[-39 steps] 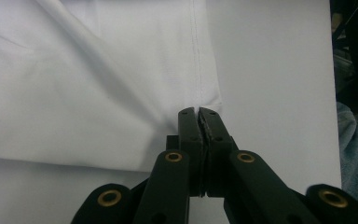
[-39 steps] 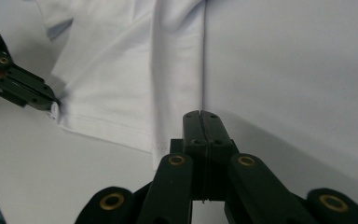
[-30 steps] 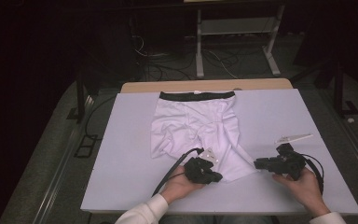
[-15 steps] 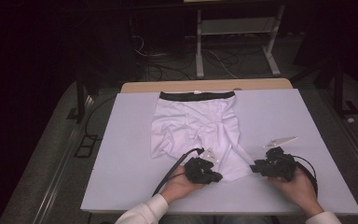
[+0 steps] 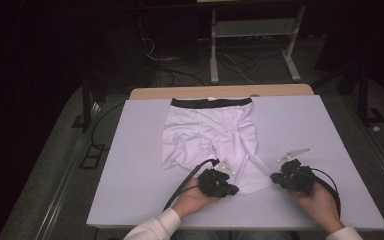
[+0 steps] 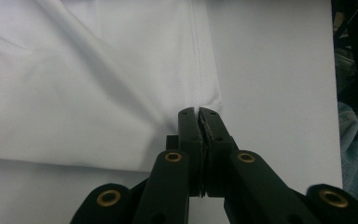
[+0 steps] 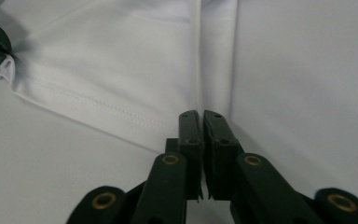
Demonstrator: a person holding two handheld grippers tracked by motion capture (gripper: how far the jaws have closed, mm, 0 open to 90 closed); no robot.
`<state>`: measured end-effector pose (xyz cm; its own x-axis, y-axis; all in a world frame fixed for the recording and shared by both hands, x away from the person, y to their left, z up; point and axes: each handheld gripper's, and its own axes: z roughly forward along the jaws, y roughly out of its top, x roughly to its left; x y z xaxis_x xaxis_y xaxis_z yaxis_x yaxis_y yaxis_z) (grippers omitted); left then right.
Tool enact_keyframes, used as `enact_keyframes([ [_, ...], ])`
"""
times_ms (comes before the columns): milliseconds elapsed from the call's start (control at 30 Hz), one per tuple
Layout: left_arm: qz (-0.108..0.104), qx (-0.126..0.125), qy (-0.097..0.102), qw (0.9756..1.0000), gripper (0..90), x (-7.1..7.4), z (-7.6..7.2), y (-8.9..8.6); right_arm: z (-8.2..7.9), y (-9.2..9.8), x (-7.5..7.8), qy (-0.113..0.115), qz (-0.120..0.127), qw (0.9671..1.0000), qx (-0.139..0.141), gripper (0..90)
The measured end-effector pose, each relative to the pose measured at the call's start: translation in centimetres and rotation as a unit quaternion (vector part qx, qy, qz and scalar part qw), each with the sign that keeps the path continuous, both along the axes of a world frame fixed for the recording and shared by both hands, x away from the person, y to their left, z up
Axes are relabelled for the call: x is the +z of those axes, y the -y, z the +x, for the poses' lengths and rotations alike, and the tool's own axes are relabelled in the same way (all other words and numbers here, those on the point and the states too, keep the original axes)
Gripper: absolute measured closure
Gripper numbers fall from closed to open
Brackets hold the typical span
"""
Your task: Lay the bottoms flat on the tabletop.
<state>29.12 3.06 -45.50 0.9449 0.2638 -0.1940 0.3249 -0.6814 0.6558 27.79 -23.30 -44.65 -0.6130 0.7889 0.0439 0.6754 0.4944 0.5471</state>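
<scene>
White shorts point(image 5: 210, 137) on table point(image 5: 130, 180), both grippers clamping its hem.

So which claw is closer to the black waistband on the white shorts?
Left, but only slightly. The left claw pinches the near leg hem, more directly below the black waistband. The right claw grips that leg's outer corner, further to the right. Both sit at the white shorts' opposite end.

shorts point(image 6: 88, 84) cut off, hem corner hidden
</scene>
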Motion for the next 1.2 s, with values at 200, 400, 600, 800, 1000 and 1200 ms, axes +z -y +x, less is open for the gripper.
enact_keyframes([
  [200, 0.001, -0.001, 0.001, 1.0000, 87.8, 0.0, 0.0, 0.0, 0.5, 1.0, 0.1, -0.027, 0.048, 0.9984, -0.012, 87.2],
  [400, -0.002, -0.003, 0.003, 1.0000, 87.8, 0.2, 0.0, 0.0, 0.7, 3.1, 1.1, -0.040, 0.138, 0.9890, -0.034, 88.7],
  [600, -0.007, -0.006, 0.010, 0.9999, 87.9, 0.7, -0.1, -0.1, 0.8, 5.0, 1.6, -0.040, 0.176, 0.9820, -0.057, 88.7],
  [800, -0.022, -0.009, 0.019, 0.9996, 87.9, 1.4, -0.5, -0.1, 0.8, 6.7, 1.7, -0.053, 0.220, 0.9704, -0.084, 88.7],
  [1000, -0.035, -0.020, 0.031, 0.9987, 87.9, 2.1, -1.5, 0.1, -0.3, 7.9, 1.5, -0.076, 0.244, 0.9616, -0.101, 88.7],
  [1200, -0.037, -0.034, 0.038, 0.9980, 87.9, 2.3, -2.4, 0.7, -1.5, 9.0, 0.9, -0.092, 0.258, 0.9549, -0.115, 88.7],
])
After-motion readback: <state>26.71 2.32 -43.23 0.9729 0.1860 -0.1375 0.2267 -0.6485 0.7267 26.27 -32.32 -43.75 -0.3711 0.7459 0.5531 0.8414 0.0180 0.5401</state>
